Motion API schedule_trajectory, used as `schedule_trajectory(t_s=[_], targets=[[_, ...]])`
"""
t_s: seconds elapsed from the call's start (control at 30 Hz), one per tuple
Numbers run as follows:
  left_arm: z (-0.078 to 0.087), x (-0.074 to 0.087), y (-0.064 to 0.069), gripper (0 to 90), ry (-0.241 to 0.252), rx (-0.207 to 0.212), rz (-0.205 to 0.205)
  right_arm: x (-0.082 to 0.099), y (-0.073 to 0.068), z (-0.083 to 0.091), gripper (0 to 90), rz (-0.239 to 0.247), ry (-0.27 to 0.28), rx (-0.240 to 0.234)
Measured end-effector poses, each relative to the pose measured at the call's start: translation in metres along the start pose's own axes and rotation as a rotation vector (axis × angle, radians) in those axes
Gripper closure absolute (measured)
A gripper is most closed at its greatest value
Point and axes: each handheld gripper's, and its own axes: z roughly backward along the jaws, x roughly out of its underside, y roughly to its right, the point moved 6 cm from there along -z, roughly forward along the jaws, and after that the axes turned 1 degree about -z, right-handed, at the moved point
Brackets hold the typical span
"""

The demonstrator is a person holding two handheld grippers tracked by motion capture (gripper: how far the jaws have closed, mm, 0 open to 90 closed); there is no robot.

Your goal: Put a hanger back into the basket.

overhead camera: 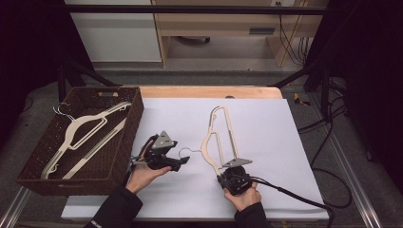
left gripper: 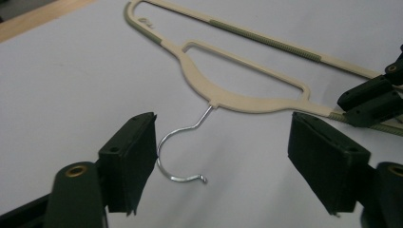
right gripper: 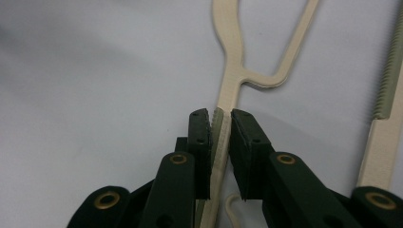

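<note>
A cream hanger (overhead camera: 216, 137) lies flat on the white sheet that covers the surface (overhead camera: 266, 118), and the step in hand is judged to be the taking hold of it with both grippers, probably so that it can be carried to the wicker basket (overhead camera: 135, 118), where two like hangers (overhead camera: 83, 135) are already laid.

The right gripper (overhead camera: 231, 172) is seen pressed together on the hanger's near shoulder: in the right gripper view the two pads (right gripper: 240, 137) are clamped on the thin edge of the cream arm (right gripper: 227, 90), which runs straight away from the jaws, while the ribbed bottom bar (right gripper: 387, 95) passes to the right of them, apart from the pads.

The left gripper (overhead camera: 183, 161) is held spread, and nothing is pinched by it. In the left gripper view the wire hook (left gripper: 183, 152) is found between the two jaws, close against the inner face of the left pad (left gripper: 138, 156) and well apart from the right one; whether the wire touches that pad cannot be told. The hook's open end is turned toward the gripper, and the hanger's neck (left gripper: 214, 102) lies just beyond the jaw tips.

For the next move, the left gripper would need to be shifted slightly so that the wire sits midway between the pads, and then closed on it. Since the wire is thin and rounded, a firm, square pinch is called for, or the hook may be rolled out of the pads. Only then could the hanger be lifted level by both ends.
</note>
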Motion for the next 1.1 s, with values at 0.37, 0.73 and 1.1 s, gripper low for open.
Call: schedule_trajectory(t_s=[0.37, 0.73, 1.1], targets=[[-0.048, 0.007, -0.002, 48.0, -0.080, 0.064, -0.059, 0.008, -0.001, 0.007, 78.6, 0.024, -0.022, -0.022], [-0.067, 0.013, -0.010, 65.9, -0.108, 0.096, -0.097, 0.009, 0.001, 0.007, 77.9, 0.042, -0.011, -0.027], [-0.065, 0.015, -0.011, 85.4, -0.114, 0.125, -0.076, 0.004, 0.005, 0.012, 70.2, 0.089, 0.038, -0.042]])
